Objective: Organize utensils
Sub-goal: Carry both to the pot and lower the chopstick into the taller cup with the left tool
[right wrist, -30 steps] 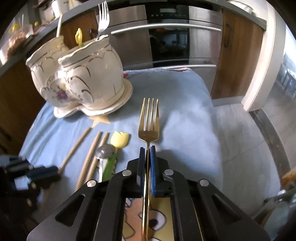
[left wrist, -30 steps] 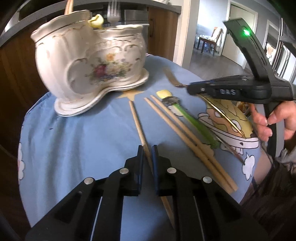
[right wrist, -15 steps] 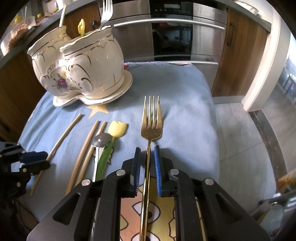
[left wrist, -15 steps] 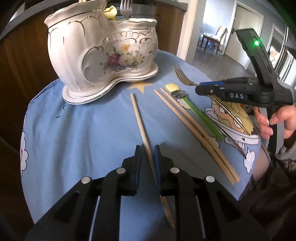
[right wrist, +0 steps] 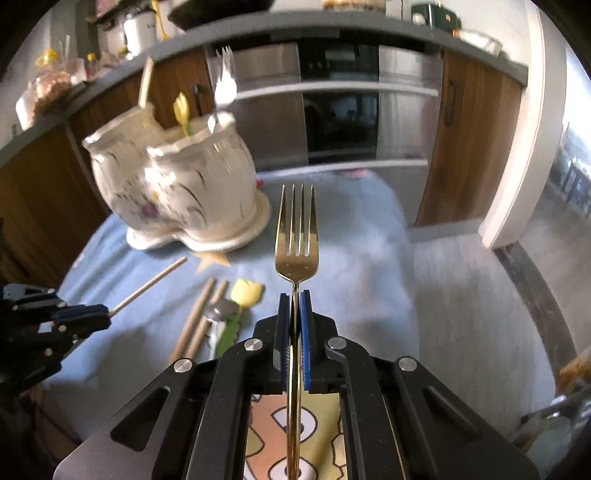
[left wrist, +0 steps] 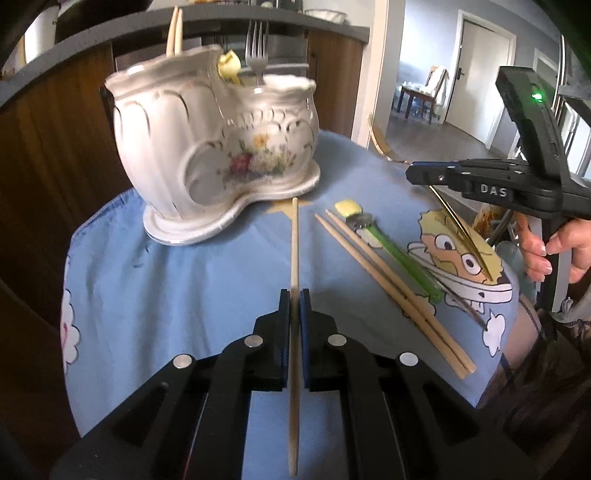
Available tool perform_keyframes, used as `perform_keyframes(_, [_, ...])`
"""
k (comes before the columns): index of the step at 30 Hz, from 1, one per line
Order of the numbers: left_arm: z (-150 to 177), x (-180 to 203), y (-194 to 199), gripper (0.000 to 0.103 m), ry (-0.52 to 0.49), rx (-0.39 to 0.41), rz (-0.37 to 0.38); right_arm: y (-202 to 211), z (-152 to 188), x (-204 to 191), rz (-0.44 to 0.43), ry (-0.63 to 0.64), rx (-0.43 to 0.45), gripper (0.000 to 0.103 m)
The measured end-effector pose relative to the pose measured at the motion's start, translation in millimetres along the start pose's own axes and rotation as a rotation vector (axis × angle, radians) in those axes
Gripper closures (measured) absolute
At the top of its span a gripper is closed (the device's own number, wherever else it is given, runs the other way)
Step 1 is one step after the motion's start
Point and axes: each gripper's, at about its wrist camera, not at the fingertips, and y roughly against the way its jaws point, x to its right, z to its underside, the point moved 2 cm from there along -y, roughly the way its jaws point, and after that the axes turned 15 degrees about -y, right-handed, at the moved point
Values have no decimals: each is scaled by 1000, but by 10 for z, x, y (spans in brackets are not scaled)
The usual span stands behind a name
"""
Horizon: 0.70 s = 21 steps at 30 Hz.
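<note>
Your right tool is clenched on the gold fork, gripping it at the neck just below the tines. The fork is off the surface: its long axis runs straight out along the tool's fingers, tines forward and slightly up, toward the kitchen cabinets and to the right of the ceramic holder. The handle trails back under the tool.

Your left tool is clenched on a single chopstick. Its long axis also lies along the fingers; the far tip points at the base of the ceramic holder, and the near end sticks out behind the pads. Whether its far tip is touching the cloth I cannot tell.

Progress, as a judgement: partly done. The holder already carries a pair of chopsticks in its left compartment, and a yellow-tipped utensil with a silver fork further right; the exact compartment for those two is unclear.

Left to do: deliver the two gripped items, then collect what lies on the blue cloth:
- a chopstick pair, lying side by side and diagonal;
- a green-handled utensil touching them on the right, yellow end toward the holder.
</note>
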Motion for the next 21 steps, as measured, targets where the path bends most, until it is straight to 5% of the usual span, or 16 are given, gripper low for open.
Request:
perform_keyframes(12, [-215,-113,393,98,-21,151,-18,562,-267,-410,-91,73,246,97])
perform_keyframes(21, [-558,-298,795,98,-18,305,-62,670,-678,-717,-138,104,321,97])
